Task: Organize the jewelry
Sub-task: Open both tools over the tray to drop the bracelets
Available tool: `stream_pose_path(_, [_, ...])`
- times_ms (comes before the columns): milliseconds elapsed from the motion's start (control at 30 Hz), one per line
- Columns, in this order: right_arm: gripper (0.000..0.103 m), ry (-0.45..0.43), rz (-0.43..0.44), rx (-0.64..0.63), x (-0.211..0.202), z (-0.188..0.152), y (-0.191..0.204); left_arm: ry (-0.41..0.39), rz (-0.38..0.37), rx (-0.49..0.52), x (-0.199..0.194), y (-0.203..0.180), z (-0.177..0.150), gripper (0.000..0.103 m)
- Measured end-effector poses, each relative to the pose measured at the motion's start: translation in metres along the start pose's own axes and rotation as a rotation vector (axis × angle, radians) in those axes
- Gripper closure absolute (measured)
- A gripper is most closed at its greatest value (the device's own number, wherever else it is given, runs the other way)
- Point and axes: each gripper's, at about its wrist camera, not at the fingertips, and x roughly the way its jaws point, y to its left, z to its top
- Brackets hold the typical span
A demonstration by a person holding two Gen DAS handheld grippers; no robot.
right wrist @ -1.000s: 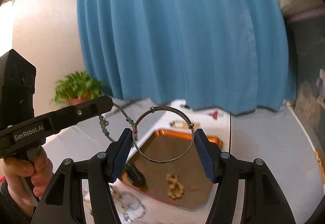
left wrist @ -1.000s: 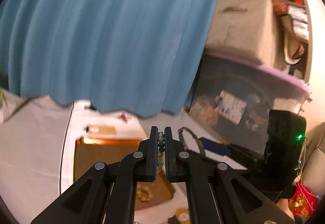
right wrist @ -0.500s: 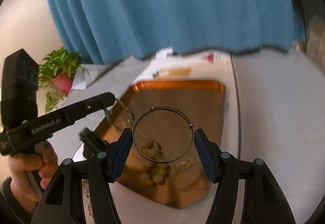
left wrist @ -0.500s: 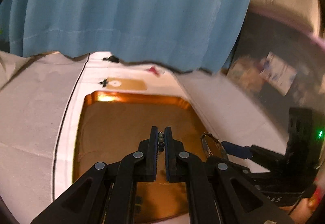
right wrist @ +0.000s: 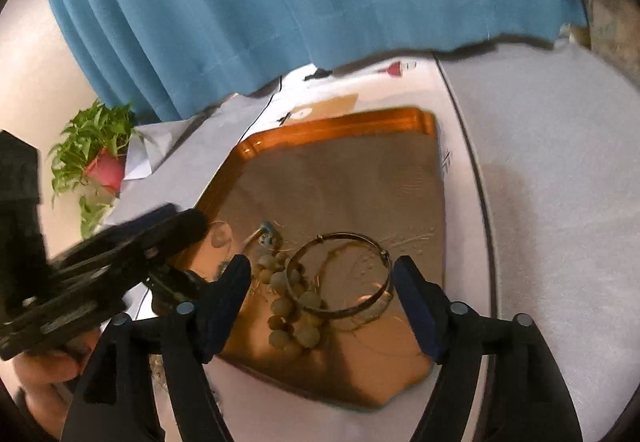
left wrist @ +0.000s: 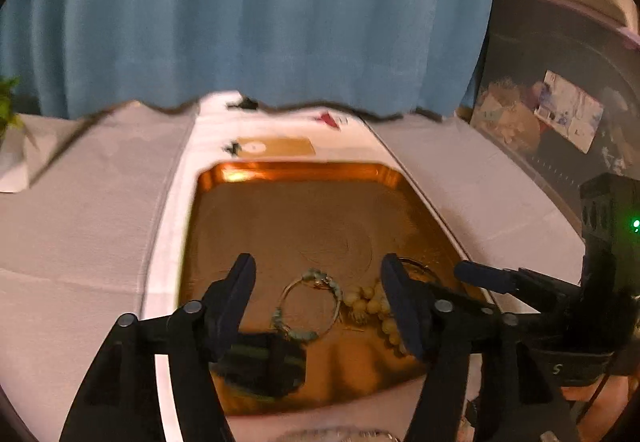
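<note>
An orange tray [left wrist: 296, 171] [right wrist: 340, 123] lies on a white cloth. My left gripper [left wrist: 318, 292] is open above the tray; below it a green-beaded wire bracelet [left wrist: 310, 306] lies on the tray floor. Next to it lies a cream bead bracelet [left wrist: 374, 302] [right wrist: 290, 306]. My right gripper [right wrist: 322, 288] is open just above the tray; a thin metal bangle [right wrist: 340, 274] sits between its fingers, free of the pads, partly over the cream beads. The green bracelet's end also shows in the right wrist view [right wrist: 266, 236].
A blue curtain [left wrist: 248, 13] hangs behind the table. A potted plant [right wrist: 98, 151] stands at the far left. A dark storage bin [left wrist: 560, 89] stands at the right. A small tan card [left wrist: 276, 146] lies beyond the tray. More jewelry shows faintly at the near edge [left wrist: 336, 434].
Both grippers came down to the tray and opened. The left one let go of the green beaded bracelet; the right one let go of the metal bangle. Both pieces now lie in the tray.
</note>
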Motion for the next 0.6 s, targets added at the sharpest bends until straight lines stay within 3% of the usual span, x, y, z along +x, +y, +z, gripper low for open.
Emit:
stream_pose_path(133, [0.025,-0.019,-0.02,-0.047,-0.033,-0.01,0.019,-0.018,-0.029,-0.008,-0.039,-0.009,-0.003,0.025])
stream_pose_path(267, [0.008,-0.056,-0.087,-0.099,-0.08,-0.035,0.041,-0.033,-0.022,0.026,-0.087,-0.027,-0.012,0.013])
stream_pose_path(367, [0.002,-0.069,-0.116,-0.124,-0.121,-0.059,0.063,-0.053,-0.012,0.048,-0.134,-0.04,-0.026,0.005])
stream_pose_path(600, [0.001,-0.105,-0.169,-0.201,-0.205,-0.098,0.115,-0.06,-0.013,0.036,-0.224,-0.061,-0.048,0.001])
